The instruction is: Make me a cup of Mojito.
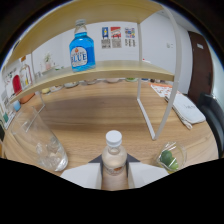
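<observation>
Tongs pinch a white-capped bottle, upright, no label legible. On the wooden worktop: clear glass at 9 o'clock, small cup of limes at 3. At 11 o'clock, on the shelf, a blue bottle reads "BLUE".

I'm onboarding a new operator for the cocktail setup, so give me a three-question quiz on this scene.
1. True or false: the white-capped pale bottle sits between the gripper's fingers.
2. What stands on the wooden shelf? A) blue liquid bottle B) red kettle C) green mug
3. Name the item in the small clear cup beside the white shelf leg.

Key: 1 true. 2 A, the blue liquid bottle. 3 green limes.
</observation>
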A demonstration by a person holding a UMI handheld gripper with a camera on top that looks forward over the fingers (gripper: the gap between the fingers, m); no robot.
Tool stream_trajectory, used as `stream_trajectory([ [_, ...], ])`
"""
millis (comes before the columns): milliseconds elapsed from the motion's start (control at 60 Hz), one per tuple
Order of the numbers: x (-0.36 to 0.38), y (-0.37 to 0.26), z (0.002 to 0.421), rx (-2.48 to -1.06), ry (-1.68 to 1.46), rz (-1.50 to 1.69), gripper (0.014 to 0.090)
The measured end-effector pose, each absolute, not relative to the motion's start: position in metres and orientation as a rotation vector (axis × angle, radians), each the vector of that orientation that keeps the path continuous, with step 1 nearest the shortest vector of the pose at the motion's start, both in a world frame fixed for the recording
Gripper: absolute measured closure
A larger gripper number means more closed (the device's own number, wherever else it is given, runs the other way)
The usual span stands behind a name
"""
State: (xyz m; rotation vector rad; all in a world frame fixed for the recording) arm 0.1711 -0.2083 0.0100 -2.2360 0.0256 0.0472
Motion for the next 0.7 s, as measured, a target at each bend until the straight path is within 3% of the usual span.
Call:
stream_trajectory([
  [67, 0.172, -0.212, 0.007, -2.245, 0.007, 0.030, 0.0677],
  [133, 0.174, -0.214, 0.010, -2.239, 0.002, 0.010, 0.0577],
  [183, 0.174, -0.218, 0.016, -2.233, 0.006, 0.008, 0.0395],
  [250, 0.175, -0.224, 0.028, -2.223, 0.014, -0.001, 0.0236],
  [267, 0.175, -0.226, 0.032, -2.220, 0.016, -0.006, 0.0251],
  [283, 0.175, -0.228, 0.038, -2.212, 0.021, -0.010, 0.0188],
  [517, 0.155, -0.270, 0.114, -2.104, 0.030, -0.026, 0.0187],
  [700, 0.113, -0.313, 0.132, -2.080, 0.030, 0.025, 0.0192],
])
